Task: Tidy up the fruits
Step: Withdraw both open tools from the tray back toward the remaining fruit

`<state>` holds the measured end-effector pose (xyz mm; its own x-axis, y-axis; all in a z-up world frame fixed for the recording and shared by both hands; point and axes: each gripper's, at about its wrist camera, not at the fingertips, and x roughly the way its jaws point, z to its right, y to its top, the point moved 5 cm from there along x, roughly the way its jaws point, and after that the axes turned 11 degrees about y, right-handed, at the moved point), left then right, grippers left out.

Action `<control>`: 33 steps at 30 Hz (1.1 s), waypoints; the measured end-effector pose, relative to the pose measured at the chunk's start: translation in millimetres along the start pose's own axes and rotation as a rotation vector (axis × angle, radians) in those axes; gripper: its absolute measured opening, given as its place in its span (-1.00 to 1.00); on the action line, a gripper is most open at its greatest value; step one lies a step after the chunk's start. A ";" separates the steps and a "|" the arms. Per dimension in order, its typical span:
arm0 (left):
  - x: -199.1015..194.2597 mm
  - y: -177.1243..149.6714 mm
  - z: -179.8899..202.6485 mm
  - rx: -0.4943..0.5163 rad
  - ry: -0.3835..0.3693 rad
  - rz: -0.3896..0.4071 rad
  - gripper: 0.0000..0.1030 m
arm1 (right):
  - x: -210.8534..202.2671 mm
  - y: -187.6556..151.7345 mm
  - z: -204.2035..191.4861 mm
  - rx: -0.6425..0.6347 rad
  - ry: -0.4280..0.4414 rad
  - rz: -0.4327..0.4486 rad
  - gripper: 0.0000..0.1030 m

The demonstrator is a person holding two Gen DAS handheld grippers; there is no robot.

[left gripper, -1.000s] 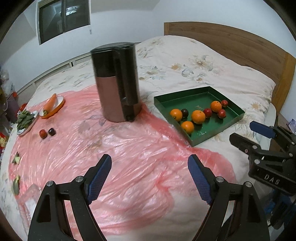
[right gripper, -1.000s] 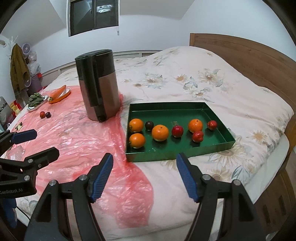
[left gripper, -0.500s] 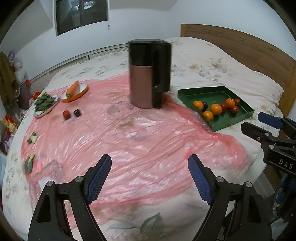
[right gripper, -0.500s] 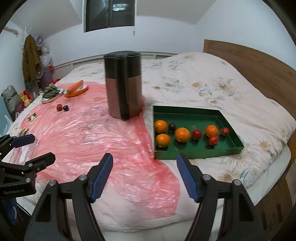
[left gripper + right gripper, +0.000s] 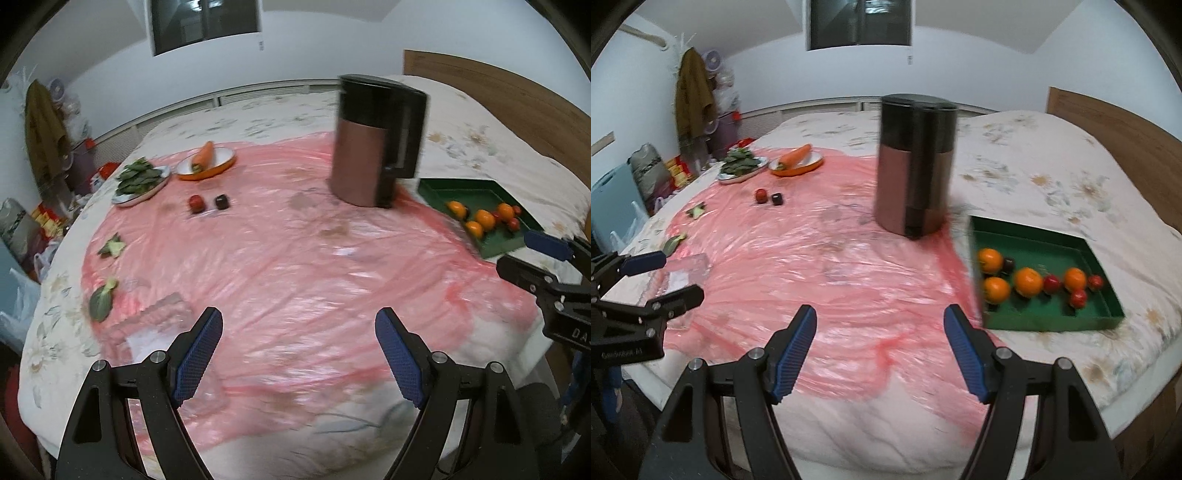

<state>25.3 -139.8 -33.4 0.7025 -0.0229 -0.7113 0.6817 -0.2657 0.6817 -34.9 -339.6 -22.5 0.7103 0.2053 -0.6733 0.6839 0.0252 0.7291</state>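
A green tray (image 5: pixel 1104 254) on the bed holds several oranges (image 5: pixel 1028 281) and small red and dark fruits; it also shows at the right of the left wrist view (image 5: pixel 461 185). A small red fruit (image 5: pixel 195 202) and a dark fruit (image 5: pixel 221 201) lie loose on the pink plastic sheet (image 5: pixel 295 258), also seen in the right wrist view as the red fruit (image 5: pixel 761 195) and the dark fruit (image 5: pixel 777 199). My left gripper (image 5: pixel 299 354) is open and empty above the sheet's near edge. My right gripper (image 5: pixel 879 347) is open and empty, left of the tray.
A tall copper and black jug (image 5: pixel 376 140) stands between the loose fruits and the tray. An orange plate with a carrot (image 5: pixel 205 162) and a plate of green leaves (image 5: pixel 140 181) sit at the far left. Leaf scraps (image 5: pixel 101 302) lie near the left edge. A wooden headboard (image 5: pixel 517 107) rises on the right.
Both grippers have swung to the left and pulled back: the jug and tray have slid right in both views, and the plates and loose fruits are more central. Both stay open.
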 end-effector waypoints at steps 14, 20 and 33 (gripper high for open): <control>66.7 22.2 -88.2 -0.064 0.102 -0.076 0.57 | 92.4 47.6 -50.8 -0.077 0.158 -0.033 1.00; 100.4 45.1 -118.1 -0.071 0.124 -0.087 0.57 | 141.2 77.6 -73.8 -0.109 0.238 -0.043 1.00; 193.2 92.6 -143.8 -0.090 0.123 -0.132 0.56 | 243.1 126.6 -103.0 -0.158 0.343 -0.084 1.00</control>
<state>253.6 -30.2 -83.1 0.6217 0.1254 -0.7732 0.7812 -0.1709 0.6004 207.1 -185.8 -81.2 0.5375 0.5104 -0.6712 0.6846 0.2006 0.7008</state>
